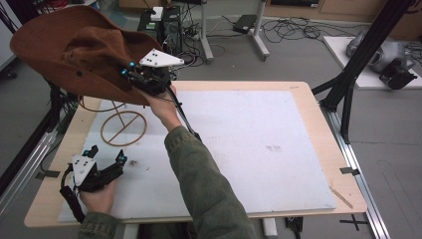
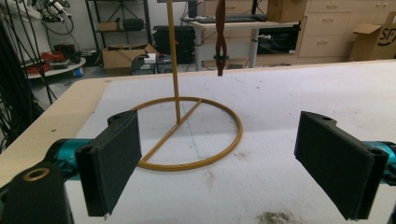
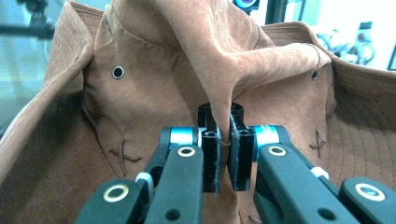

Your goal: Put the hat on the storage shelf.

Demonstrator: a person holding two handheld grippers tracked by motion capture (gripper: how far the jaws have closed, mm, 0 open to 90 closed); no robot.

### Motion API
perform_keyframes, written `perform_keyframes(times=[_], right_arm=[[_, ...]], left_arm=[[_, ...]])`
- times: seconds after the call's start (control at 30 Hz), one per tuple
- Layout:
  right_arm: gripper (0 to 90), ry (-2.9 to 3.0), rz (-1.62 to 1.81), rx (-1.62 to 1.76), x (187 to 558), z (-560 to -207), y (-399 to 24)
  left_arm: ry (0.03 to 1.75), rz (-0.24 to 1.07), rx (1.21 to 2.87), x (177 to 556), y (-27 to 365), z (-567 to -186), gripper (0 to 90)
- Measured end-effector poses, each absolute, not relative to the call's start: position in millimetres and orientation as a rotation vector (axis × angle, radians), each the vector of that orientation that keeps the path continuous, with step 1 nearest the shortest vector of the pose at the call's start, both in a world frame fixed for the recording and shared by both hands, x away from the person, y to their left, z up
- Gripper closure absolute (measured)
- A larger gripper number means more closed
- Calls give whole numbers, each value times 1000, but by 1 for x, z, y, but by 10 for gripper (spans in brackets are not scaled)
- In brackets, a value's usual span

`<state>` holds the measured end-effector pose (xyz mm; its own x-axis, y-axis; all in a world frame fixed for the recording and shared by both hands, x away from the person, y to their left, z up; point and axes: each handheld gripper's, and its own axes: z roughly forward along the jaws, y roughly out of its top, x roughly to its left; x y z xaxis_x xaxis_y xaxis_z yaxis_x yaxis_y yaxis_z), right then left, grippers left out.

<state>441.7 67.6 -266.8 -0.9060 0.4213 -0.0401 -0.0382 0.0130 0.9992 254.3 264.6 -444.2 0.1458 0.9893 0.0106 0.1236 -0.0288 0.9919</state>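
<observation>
High view: the right gripper (image 1: 130,69) holds a brown hat (image 1: 74,50) in the air above the gold wire stand (image 1: 123,128), its jaws pinched on a fold of the crown. The left gripper (image 1: 105,154) rests open on the white mat (image 1: 249,149), near the stand's ring base.

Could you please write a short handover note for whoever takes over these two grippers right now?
Right gripper: shut on a fold of the brown hat, holding it in the air above the table's far left corner, over the stand.
Left gripper: open and holding nothing, low over the white mat near the front left, aimed at the stand.
Gold wire stand: upright on the mat, ring base flat, pole bare; the hat's cord hangs just behind it.
Done: hat picked up.
Left, probably: lower the hat onto the pole and release; the left gripper could steady the stand.
</observation>
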Motion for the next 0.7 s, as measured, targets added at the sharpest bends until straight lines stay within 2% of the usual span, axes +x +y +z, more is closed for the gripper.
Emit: perform_keyframes(times=[0.7], right_arm=[[856,2116,1752,244,444,-265,76]], left_arm=[[1180,1051,1391,255,264,-445,150]])
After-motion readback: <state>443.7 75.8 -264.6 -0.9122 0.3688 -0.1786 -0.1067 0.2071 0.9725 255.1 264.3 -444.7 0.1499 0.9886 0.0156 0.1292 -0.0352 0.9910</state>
